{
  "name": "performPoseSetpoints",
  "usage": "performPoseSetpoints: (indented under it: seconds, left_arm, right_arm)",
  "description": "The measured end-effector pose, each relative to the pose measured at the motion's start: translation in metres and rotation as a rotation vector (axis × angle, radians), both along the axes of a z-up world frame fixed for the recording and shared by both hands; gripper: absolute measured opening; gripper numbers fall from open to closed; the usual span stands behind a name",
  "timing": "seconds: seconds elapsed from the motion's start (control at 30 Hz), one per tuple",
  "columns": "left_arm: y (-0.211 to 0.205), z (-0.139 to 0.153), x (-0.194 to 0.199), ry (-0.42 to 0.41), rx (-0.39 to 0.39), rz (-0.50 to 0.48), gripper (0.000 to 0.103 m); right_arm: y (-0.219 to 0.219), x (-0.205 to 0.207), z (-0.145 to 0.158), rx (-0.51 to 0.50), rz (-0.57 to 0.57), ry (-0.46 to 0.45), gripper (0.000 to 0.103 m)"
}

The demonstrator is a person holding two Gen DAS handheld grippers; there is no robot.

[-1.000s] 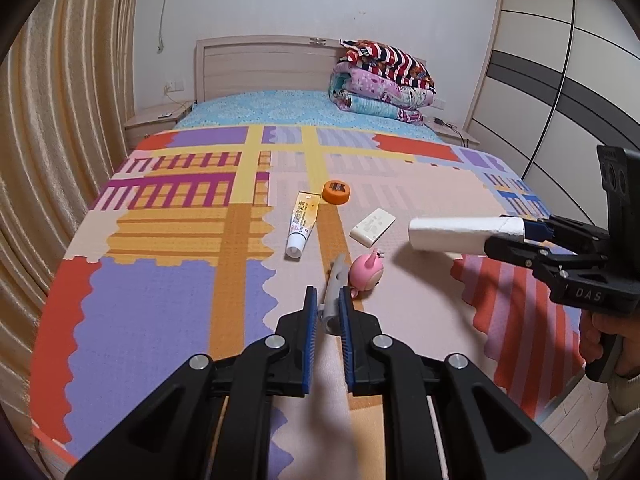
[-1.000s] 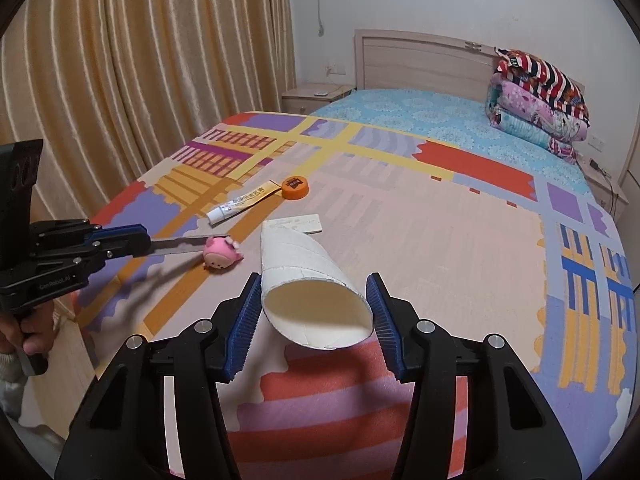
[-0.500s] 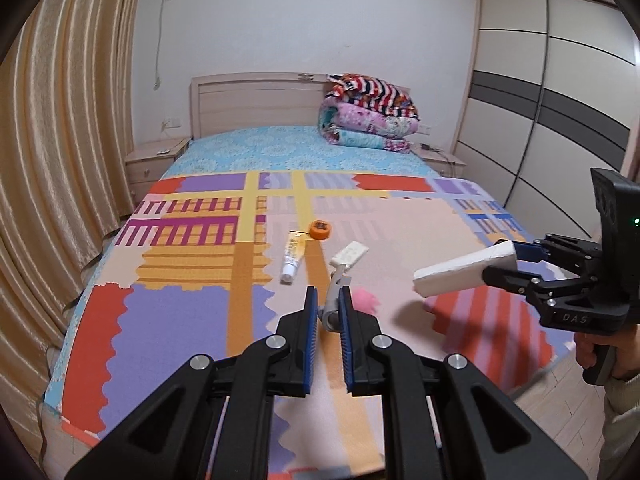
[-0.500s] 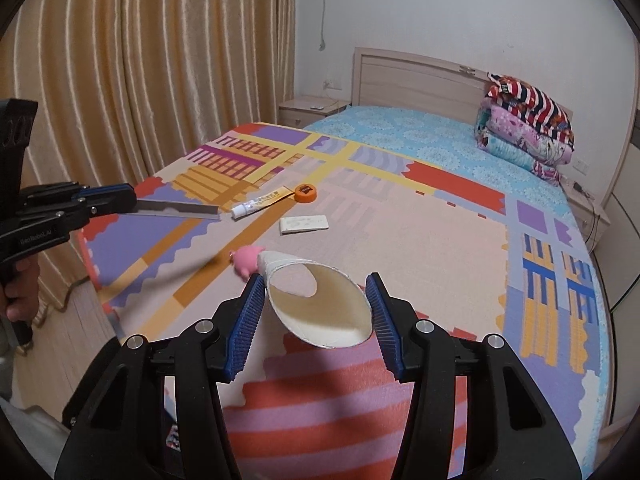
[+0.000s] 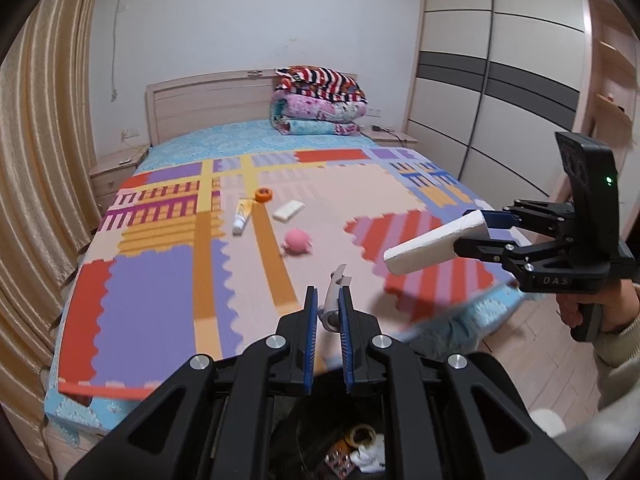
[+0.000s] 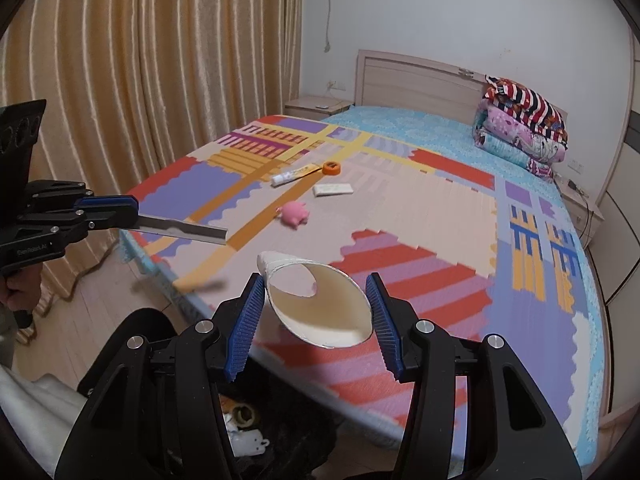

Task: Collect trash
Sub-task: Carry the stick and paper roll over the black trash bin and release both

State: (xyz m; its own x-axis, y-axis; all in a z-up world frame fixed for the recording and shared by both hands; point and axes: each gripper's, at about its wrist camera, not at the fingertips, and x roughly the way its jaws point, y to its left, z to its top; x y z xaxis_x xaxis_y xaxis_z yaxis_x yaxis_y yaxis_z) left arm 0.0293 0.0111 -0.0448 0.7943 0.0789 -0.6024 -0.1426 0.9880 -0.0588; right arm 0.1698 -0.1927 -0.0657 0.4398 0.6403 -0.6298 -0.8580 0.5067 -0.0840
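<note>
Left tongs grip blade — long axis pointing straight ahead.

Both grippers have pulled back off the bed toward its foot: the left gripper, clamped on a metal blade, lifted it away from the pink pig toy and now holds it in the air past the bed's edge. The right gripper carried the cardboard tube back with it and tipped it slightly upward, and a dark trash bag with scraps has come into view below both grippers
</note>
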Motion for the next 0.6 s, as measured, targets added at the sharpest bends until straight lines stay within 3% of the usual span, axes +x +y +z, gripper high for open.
performPoseSetpoints:
  seconds: [0.37, 0.53, 0.6]
  left_arm:
    - [-0.023, -0.019, -0.039, 0.055, -0.029, -0.108, 0.01]
    - [-0.026, -0.043, -0.038, 0.128, -0.051, -0.121, 0.01]
    - [-0.027, -0.054, -0.036, 0.158, -0.061, -0.127, 0.01]
  right_arm:
    - [-0.014, -0.048, -0.023, -0.05, 0.026, 0.026, 0.052]
    - [-0.011, -0.066, -0.037, -0.081, 0.054, 0.045, 0.052]
    - [-0.01, -0.071, -0.042, -0.095, 0.053, 0.05, 0.044]
